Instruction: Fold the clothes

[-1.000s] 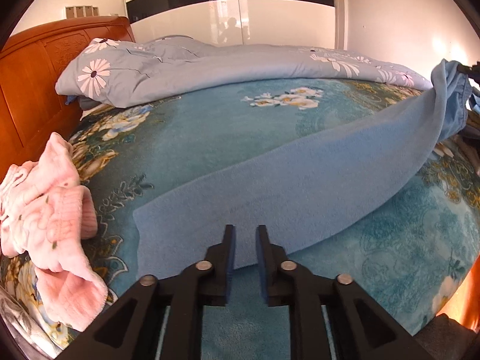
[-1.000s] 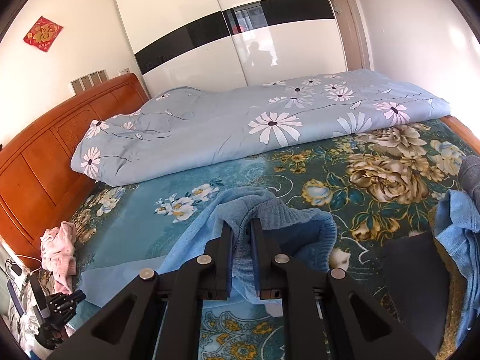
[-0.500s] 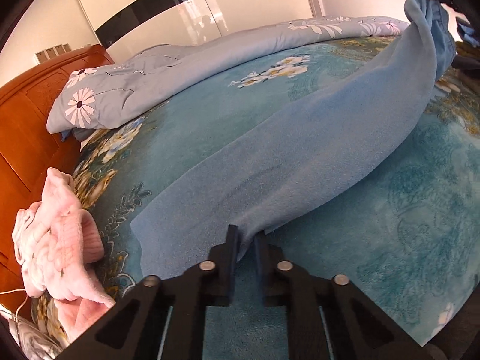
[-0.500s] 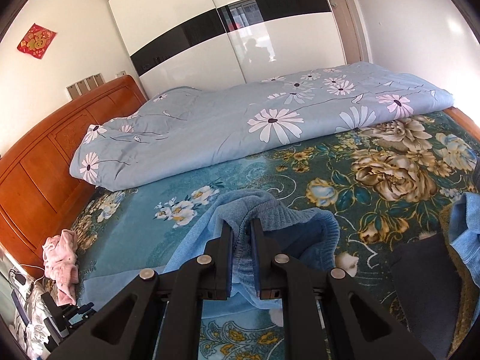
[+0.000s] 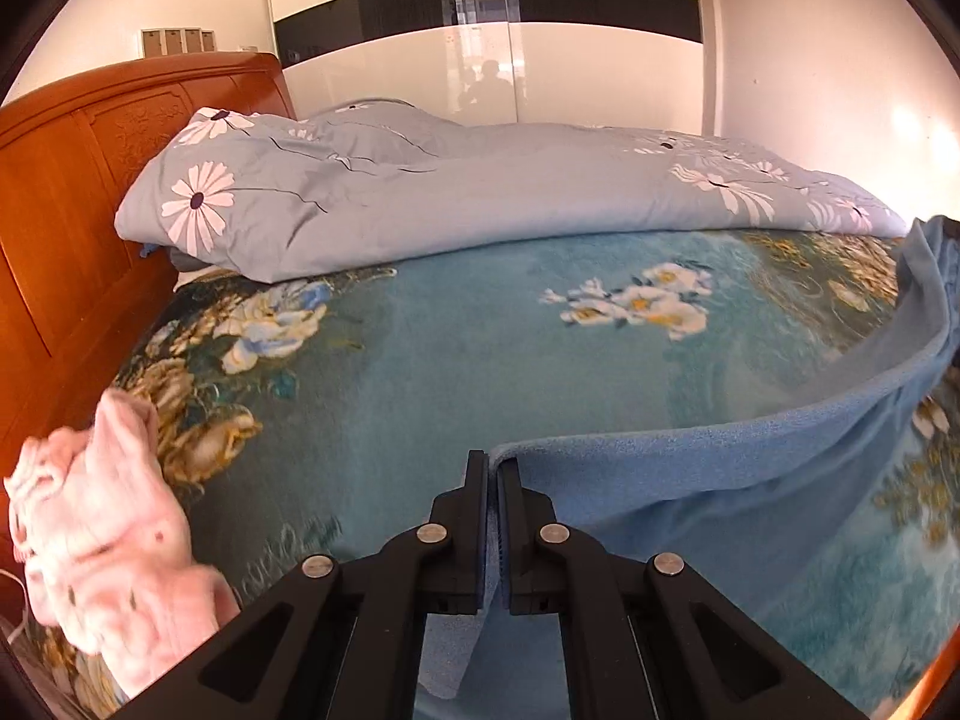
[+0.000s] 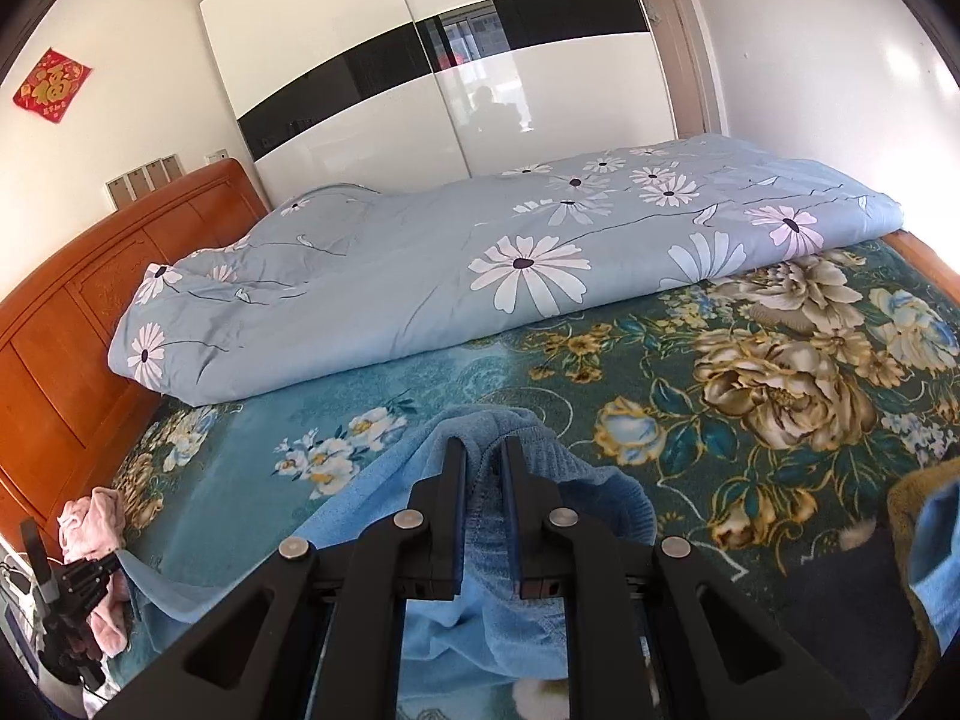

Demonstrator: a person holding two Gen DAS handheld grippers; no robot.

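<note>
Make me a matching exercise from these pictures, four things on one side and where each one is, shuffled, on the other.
Things:
1. blue garment
2. pink garment
3. daisy quilt
4. red paper decoration

Places:
A. on the wall above the headboard
B. bunched along the bed's far side
C. crumpled near the bed's edge by the headboard
D. pinched in both tools

Pairs: 1-D, 2-C, 3-B, 4-A

My left gripper (image 5: 493,468) is clamped, jaws nearly together, pinching an edge of the blue garment (image 5: 750,468) and pointing level over the bed. My right gripper (image 6: 482,456) is clamped too, jaws narrow with bunched blue cloth between them, angled slightly down.
</note>
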